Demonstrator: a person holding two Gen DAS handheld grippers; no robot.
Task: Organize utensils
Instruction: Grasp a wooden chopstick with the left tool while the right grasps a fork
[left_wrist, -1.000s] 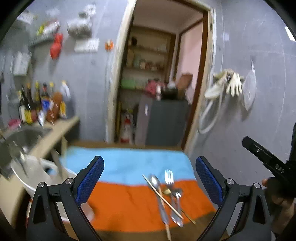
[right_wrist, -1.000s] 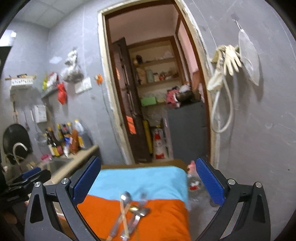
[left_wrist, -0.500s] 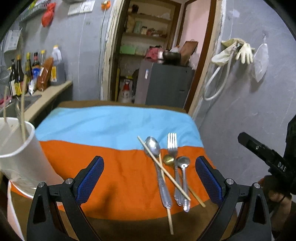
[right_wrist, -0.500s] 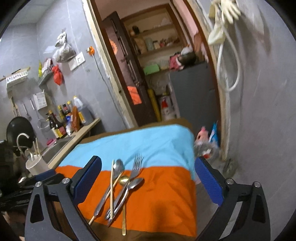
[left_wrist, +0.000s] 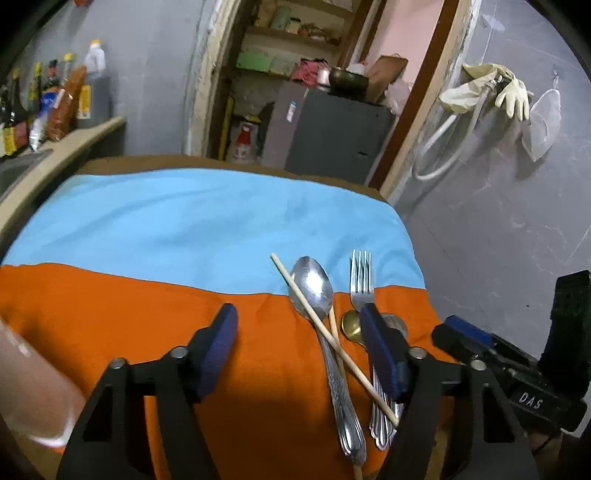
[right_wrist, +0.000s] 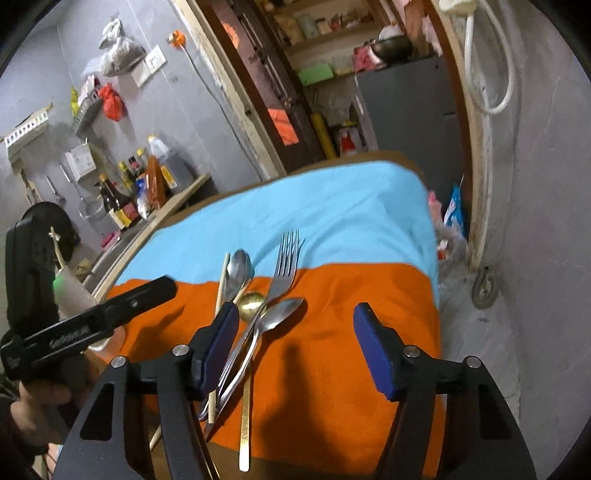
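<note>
Utensil pile (right_wrist: 255, 325) sits between both grippers, handles toward them.
Left fingers (left_wrist: 218, 347) and right fingers (right_wrist: 373, 350), just narrowed, part-open and empty.

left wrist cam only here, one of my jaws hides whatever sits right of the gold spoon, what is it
Observer: A small silver spoon, bowl up, just right of the gold spoon.
Operator: where does the gold handle end
Observer: On the brown strip at the near edge of the cloth, closer than the other handles.
Operator: right jaws got anything
Observer: No. The right gripper is open. Its jaws have just been closing, and the small spoon's bowl shows in the gap, unpinched.
</note>
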